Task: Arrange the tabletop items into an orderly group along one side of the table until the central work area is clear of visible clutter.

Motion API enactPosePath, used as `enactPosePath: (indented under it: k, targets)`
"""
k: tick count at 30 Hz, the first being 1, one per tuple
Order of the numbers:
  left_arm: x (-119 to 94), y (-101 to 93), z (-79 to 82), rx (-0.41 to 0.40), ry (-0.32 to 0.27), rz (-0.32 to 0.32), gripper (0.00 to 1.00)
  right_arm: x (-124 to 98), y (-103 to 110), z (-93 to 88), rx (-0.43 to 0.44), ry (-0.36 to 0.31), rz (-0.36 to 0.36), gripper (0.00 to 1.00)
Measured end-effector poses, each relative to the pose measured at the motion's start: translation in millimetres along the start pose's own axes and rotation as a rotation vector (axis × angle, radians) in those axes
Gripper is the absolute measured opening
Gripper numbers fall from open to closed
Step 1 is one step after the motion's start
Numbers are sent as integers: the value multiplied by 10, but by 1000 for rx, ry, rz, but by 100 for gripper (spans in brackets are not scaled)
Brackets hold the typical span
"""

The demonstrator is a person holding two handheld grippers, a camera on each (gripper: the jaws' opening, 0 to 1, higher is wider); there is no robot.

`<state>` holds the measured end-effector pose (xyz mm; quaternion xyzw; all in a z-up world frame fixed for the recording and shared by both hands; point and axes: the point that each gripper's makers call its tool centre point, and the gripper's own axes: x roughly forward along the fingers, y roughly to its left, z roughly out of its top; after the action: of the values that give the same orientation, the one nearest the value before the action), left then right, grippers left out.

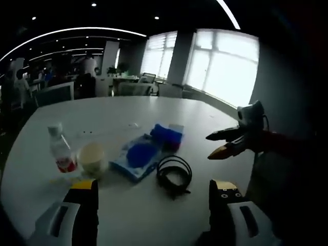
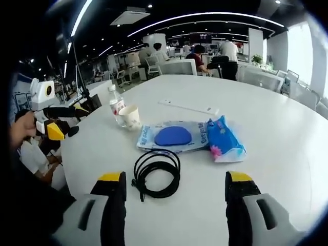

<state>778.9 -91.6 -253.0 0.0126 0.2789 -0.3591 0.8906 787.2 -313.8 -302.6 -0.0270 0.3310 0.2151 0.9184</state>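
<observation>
The coiled black cable (image 2: 156,172) lies nearest, just before the blue mouse pack (image 2: 173,136); with the right gripper (image 2: 175,190) wide and empty, I'd straddle the whole coil, the left gripper (image 1: 153,192) likewise wide.

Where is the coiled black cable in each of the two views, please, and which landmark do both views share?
Left gripper view: the coiled black cable lies low, just right of middle, between this gripper's jaws, right of the blue mouse.
Right gripper view: the cable lies low, left of middle, below the mouse.
Shared landmark: the paper cup beside the water bottle.
</observation>
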Motion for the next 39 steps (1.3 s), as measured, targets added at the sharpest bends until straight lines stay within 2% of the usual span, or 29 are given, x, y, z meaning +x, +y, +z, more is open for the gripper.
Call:
enactPosePath:
  k: [6,9,17,32,39]
  targets:
    - [110,121,1,-8,-7,26,78,184,-15,-99,5,29,6,69]
    - [190,95,5,-29,-10,33,76,247,-5,-137,13,41,3,66]
    - [454,120,-202,-33,46,23,73,412,48,-220,42,64,-9,63]
    - [866,26,-428,-35,149,-34,67,581,82,-322,91,96,-23,53]
    - [955,-19,-405,-28,164,-54,66,648,101,-344,90,98,-37,49]
